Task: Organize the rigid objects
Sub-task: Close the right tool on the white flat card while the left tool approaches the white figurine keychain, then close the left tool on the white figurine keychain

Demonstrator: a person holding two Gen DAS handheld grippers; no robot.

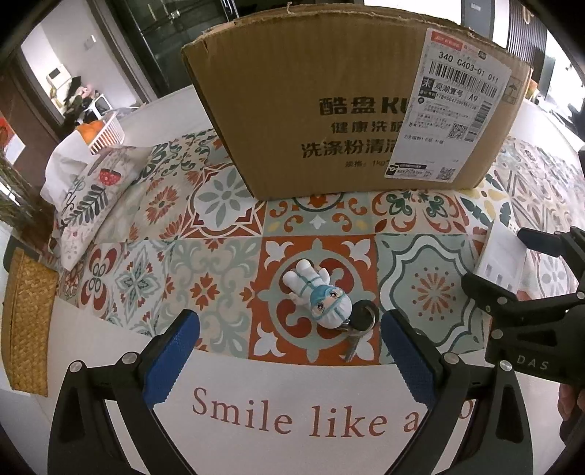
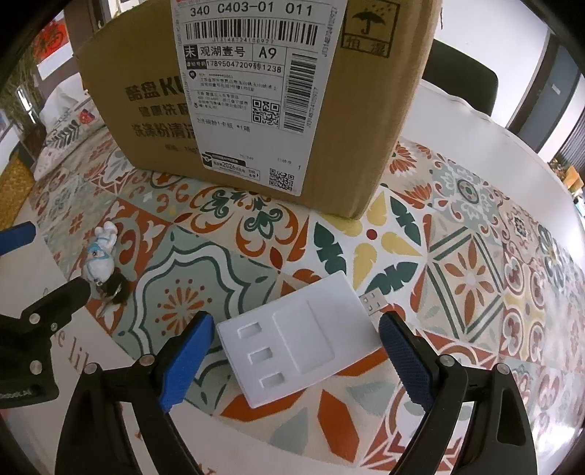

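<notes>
Right tool [image 2: 296,332] wide, white card reader [image 2: 296,338] between its untouching pads.

Each camera sits behind its own claw and looks steeply down along the two fingers at the patterned tablecloth [image 1: 226,255], close above it. The left view faces a figurine keychain [image 1: 318,296] ahead of its fingers. The right view faces a white adapter [image 2: 299,329]. Both views share the cardboard box [image 2: 365,128] beyond the claws.

Tile-patterned tablecloth [image 2: 457,277] on white table, dark chair [image 2: 464,80] behind, glass doors [image 1: 161,33]
</notes>
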